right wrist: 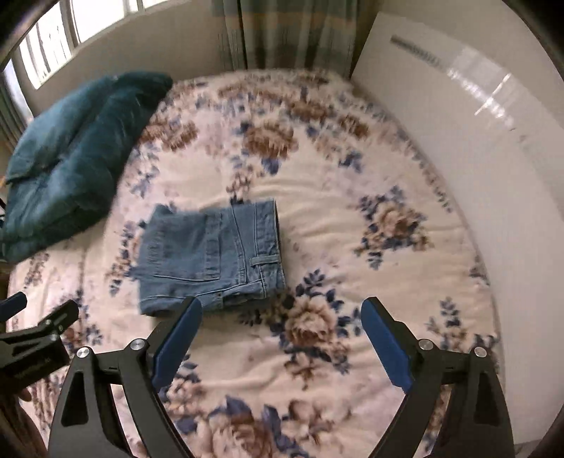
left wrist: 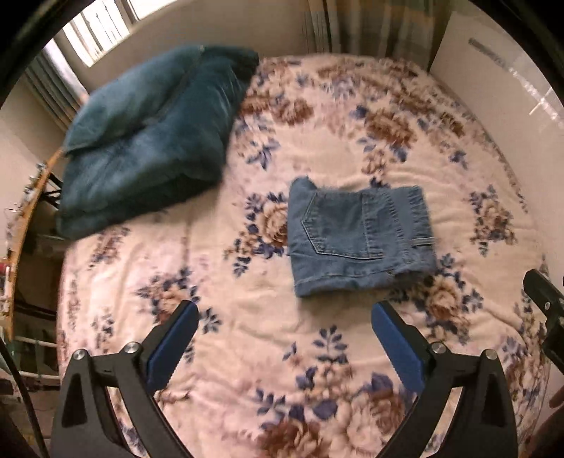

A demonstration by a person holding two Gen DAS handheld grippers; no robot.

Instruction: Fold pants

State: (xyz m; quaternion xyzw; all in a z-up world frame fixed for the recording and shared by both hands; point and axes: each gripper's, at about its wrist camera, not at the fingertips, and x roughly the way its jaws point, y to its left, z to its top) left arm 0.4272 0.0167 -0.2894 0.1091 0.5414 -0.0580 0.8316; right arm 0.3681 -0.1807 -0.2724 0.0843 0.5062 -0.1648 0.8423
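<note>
The blue denim pants [left wrist: 356, 236] lie folded into a compact rectangle on the floral bedspread [left wrist: 299, 359], back pocket facing up. My left gripper [left wrist: 284, 308] hangs above the bed just in front of the bundle, jaws wide apart with nothing between them. In the right wrist view the pants [right wrist: 211, 253] sit ahead and to the left; my right gripper [right wrist: 282, 303] is open and empty too, its left fingertip overlapping the bundle's near edge in the picture. Each gripper shows at the edge of the other's view: the right gripper [left wrist: 544, 303] and the left gripper [right wrist: 35, 327].
A folded teal quilt [left wrist: 151, 141] lies at the bed's far left corner [right wrist: 70, 155]. A glossy white cabinet [right wrist: 476, 141] stands along the bed's right side. A curtain [right wrist: 292, 31] and windows line the far wall. A wooden desk edge [left wrist: 21, 225] runs along the left.
</note>
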